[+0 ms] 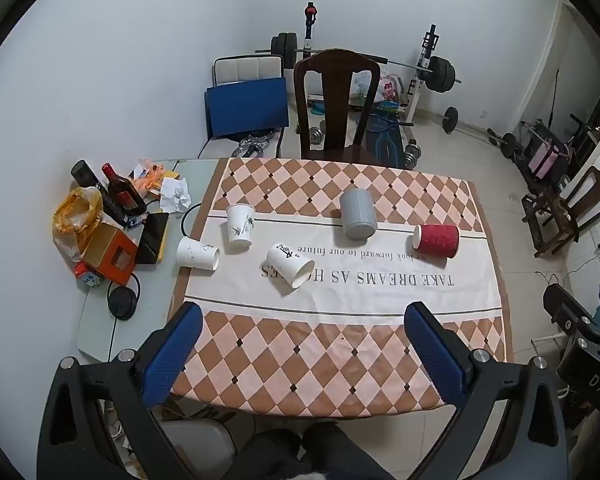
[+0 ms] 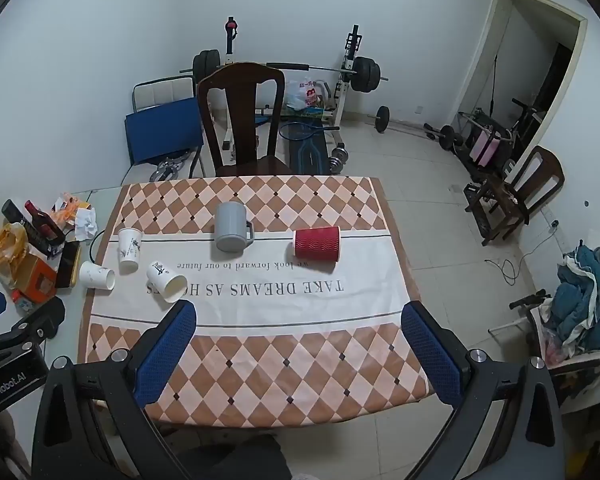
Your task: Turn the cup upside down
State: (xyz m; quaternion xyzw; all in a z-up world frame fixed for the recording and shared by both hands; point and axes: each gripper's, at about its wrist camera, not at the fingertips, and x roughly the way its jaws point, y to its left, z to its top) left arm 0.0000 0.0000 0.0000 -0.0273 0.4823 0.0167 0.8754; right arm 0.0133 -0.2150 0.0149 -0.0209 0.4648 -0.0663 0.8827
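Observation:
Several cups sit on the checked tablecloth (image 1: 340, 360). A red ribbed paper cup (image 1: 436, 241) (image 2: 316, 243) lies on its side at the right. A grey mug (image 1: 357, 213) (image 2: 231, 226) stands upside down in the middle. One white paper cup (image 1: 240, 226) (image 2: 129, 249) stands upside down; two more white cups (image 1: 289, 271) (image 1: 197, 254) lie on their sides at the left. My left gripper (image 1: 302, 316) and right gripper (image 2: 298, 314) are both open and empty, above the table's near edge, well short of the cups.
Bottles (image 1: 122, 194), an orange box (image 1: 114, 258), a plastic bag and crumpled paper crowd the table's left side. A dark wooden chair (image 1: 336, 104) stands at the far edge. A weight bench and barbell (image 1: 432, 72) are behind it. The left gripper's body shows in the right wrist view (image 2: 12, 352).

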